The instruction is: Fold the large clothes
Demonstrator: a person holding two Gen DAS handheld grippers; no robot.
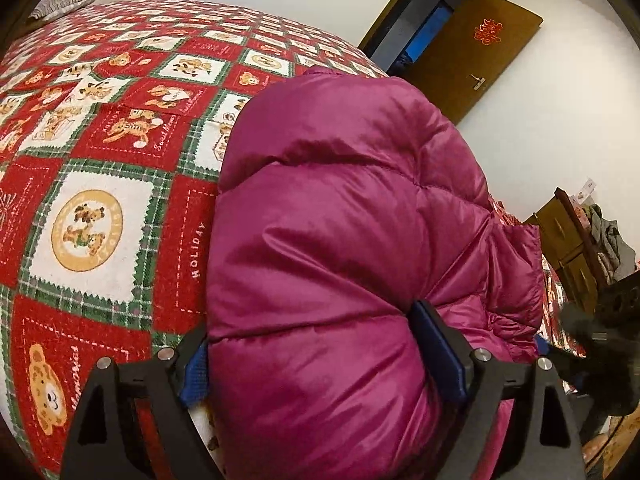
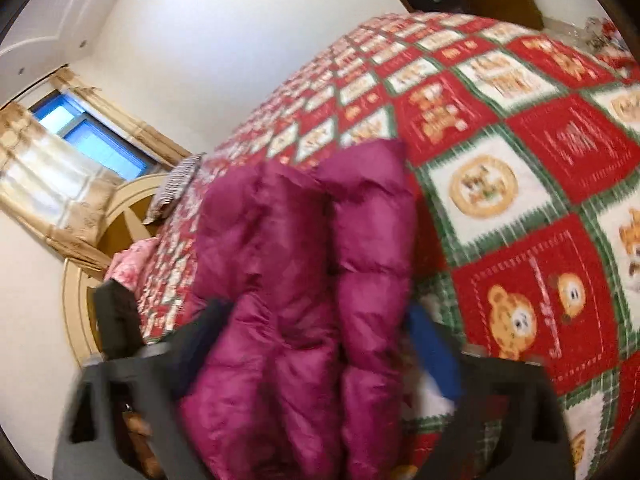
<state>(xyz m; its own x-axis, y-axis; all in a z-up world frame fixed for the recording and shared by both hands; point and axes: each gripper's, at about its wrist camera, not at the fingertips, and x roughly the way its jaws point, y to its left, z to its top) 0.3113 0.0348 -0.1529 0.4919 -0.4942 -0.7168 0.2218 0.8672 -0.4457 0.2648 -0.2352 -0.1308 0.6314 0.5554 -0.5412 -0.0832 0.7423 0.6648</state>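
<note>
Magenta puffer jacket, lengthwise away from fingers

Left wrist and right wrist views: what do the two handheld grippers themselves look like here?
The left gripper has a matte black angular frame with triangular cutouts, round silver bolt heads at its joints, and two black fingers lined with blue pads. The right gripper, blurred, shows the same black frame and blue-padded fingers. No cables, sleeves or markings are visible.

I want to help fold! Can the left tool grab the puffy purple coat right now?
Probably yes. The puffy purple coat already bulges between the left tool's fingers on the bear bedspread, and nothing blocks it. Whether those fingers are squeezing the coat is hard to tell.
</note>
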